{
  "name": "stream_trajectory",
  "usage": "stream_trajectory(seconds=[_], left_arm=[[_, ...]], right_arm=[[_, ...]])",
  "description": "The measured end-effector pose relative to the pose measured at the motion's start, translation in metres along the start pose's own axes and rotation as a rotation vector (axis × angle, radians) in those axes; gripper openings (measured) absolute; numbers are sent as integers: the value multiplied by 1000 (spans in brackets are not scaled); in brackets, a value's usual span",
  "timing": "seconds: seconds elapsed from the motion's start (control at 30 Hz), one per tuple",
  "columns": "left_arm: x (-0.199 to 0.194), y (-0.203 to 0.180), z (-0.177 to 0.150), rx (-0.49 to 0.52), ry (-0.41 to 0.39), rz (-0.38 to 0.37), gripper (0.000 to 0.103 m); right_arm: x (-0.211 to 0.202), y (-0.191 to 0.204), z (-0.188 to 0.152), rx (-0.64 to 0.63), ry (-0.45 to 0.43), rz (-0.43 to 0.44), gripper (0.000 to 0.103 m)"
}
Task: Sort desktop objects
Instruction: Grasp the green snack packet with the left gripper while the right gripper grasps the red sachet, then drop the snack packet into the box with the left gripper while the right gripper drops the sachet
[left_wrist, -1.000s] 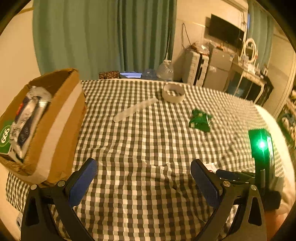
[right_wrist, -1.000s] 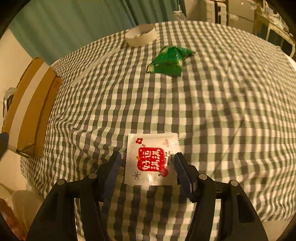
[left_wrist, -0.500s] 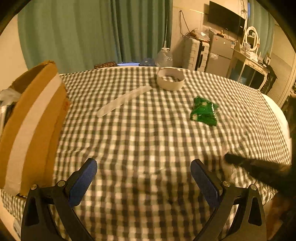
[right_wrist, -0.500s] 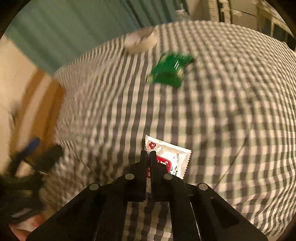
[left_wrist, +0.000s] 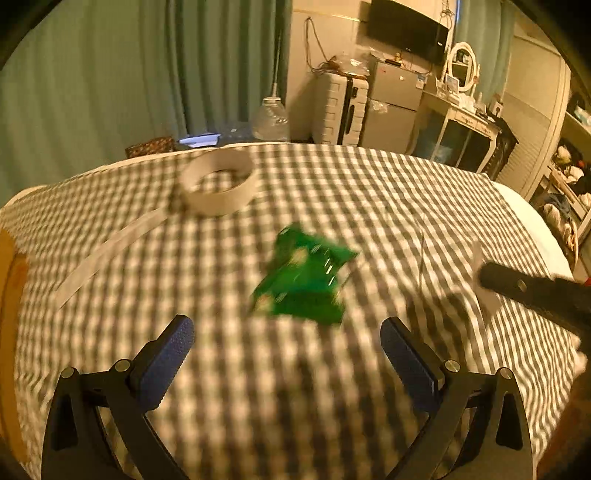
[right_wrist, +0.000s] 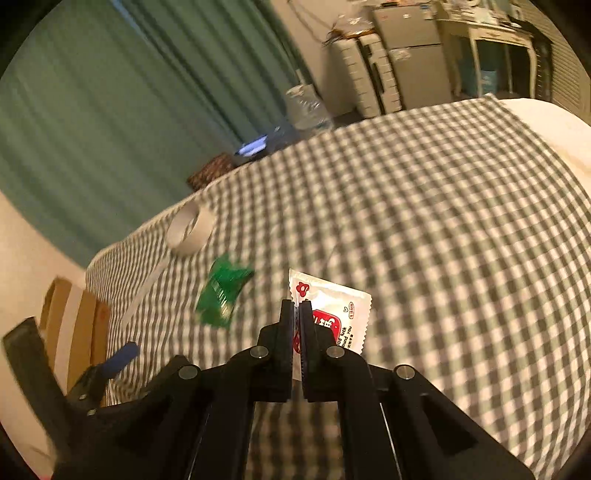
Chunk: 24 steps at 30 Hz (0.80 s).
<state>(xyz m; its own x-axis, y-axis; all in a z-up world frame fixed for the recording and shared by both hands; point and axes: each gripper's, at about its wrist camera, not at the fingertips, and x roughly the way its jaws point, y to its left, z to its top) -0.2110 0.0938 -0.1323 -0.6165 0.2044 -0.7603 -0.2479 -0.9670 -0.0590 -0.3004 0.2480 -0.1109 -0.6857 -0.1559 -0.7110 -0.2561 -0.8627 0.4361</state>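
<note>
My right gripper (right_wrist: 296, 310) is shut on a white sachet with red print (right_wrist: 332, 306), held up above the checked tablecloth (right_wrist: 424, 221). My left gripper (left_wrist: 286, 338) is open with nothing between its blue pads, just short of a green snack packet (left_wrist: 304, 278) lying flat on the cloth. That green packet (right_wrist: 223, 291) also shows left of the sachet in the right wrist view. The right gripper's black arm (left_wrist: 532, 291) reaches in from the right edge of the left wrist view. A blue pad of the left gripper (right_wrist: 120, 356) shows at lower left in the right wrist view.
A white tape roll (left_wrist: 219, 182) lies beyond the green packet, with a long pale strip (left_wrist: 107, 251) to its left. A cardboard box (right_wrist: 75, 332) stands at the table's left edge. Green curtains, a suitcase and a fridge stand behind the table.
My right gripper closed on the white sachet and lifted it off the cloth. My left gripper swung right, away from the cardboard box, and came close to the green packet.
</note>
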Motion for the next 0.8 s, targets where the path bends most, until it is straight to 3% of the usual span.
stream_trajectory(seconds=[0.2, 0.27, 0.3, 0.5, 0.63, 0.8], left_arm=[[45, -13, 23, -26, -9, 33, 101], [58, -16, 24, -3, 18, 53, 72], [63, -14, 23, 4, 33, 56, 49], [32, -2, 20, -30, 43, -3, 44], [-30, 9, 25, -29, -17, 6, 44], [-108, 27, 36, -21, -107, 13, 44]], right_arm=[[6, -13, 2, 11, 32, 26, 3], [7, -10, 2, -2, 34, 30, 3], [6, -9, 2, -6, 34, 33, 3], [-2, -6, 1, 2, 36, 56, 3], [-34, 16, 0, -45, -20, 64, 3], [-78, 60, -7, -69, -58, 173, 3]])
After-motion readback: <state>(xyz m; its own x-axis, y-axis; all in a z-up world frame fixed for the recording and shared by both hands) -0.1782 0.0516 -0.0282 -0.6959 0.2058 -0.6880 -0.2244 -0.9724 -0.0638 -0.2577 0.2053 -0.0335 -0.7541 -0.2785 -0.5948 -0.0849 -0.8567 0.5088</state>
